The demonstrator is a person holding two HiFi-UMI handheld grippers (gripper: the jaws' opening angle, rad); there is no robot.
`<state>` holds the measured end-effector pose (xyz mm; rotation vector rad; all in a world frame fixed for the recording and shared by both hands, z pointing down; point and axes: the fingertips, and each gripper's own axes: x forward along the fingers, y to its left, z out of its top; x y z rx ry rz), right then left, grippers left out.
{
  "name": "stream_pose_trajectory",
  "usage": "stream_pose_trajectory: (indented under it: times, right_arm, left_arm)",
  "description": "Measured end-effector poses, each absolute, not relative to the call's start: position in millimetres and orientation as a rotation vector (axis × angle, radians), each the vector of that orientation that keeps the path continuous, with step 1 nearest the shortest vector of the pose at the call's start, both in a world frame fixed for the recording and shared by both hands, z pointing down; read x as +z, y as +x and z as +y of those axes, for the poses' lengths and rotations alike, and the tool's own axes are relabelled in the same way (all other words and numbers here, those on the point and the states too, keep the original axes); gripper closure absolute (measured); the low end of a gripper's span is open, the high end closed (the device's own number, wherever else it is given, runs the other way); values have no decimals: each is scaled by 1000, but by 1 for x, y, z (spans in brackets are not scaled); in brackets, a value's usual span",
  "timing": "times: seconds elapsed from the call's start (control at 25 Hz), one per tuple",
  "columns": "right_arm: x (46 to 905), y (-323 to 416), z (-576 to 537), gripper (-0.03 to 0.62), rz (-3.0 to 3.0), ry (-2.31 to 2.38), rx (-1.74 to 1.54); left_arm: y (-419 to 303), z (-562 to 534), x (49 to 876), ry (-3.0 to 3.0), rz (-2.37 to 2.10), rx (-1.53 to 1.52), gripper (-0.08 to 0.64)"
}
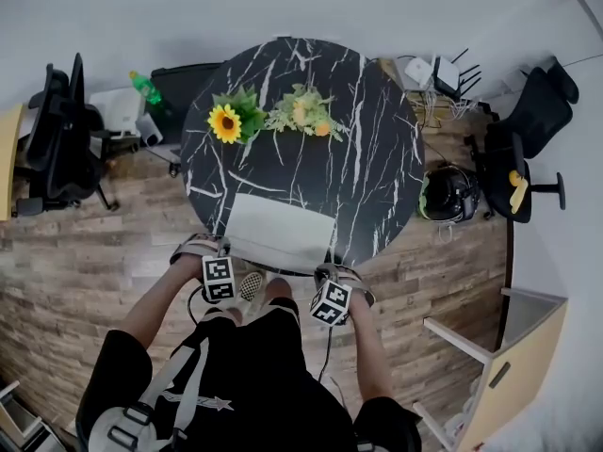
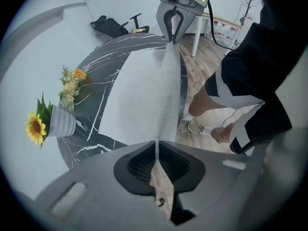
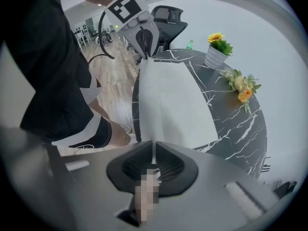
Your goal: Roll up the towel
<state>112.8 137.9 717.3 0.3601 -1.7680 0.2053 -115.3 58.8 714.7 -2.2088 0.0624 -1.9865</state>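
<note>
White towel (image 1: pixel 280 229) lies flat on the round black marble table (image 1: pixel 377 158), its near edge pinched tight at both corners by the left gripper (image 2: pixel 156 150) and right gripper (image 3: pixel 153 153), apparently starting the roll, which next calls for turning that edge over evenly.

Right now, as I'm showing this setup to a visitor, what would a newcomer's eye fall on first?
A white towel lies at the near edge of a round black marble table. The left gripper and the right gripper are each shut on one of its near corners. Beyond it, a potted sunflower stands at the table's far left.
</note>
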Motion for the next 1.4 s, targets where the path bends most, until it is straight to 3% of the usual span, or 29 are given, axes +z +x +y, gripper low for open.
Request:
stream_pose_trajectory:
  times: [0.84, 1.12, 1.4]
  right_arm:
    - [738, 119, 116, 561, -1763, 417, 191]
    - [723, 125, 107, 445, -1756, 548, 117]
    - [700, 122, 113, 434, -1756, 621, 59]
  left_arm:
    - [-109, 42, 732, -2213, 77, -1991, 521]
    - [-114, 35, 718, -2233, 188, -1966, 384]
    - [-112, 45, 697, -2233, 207, -1902, 380]
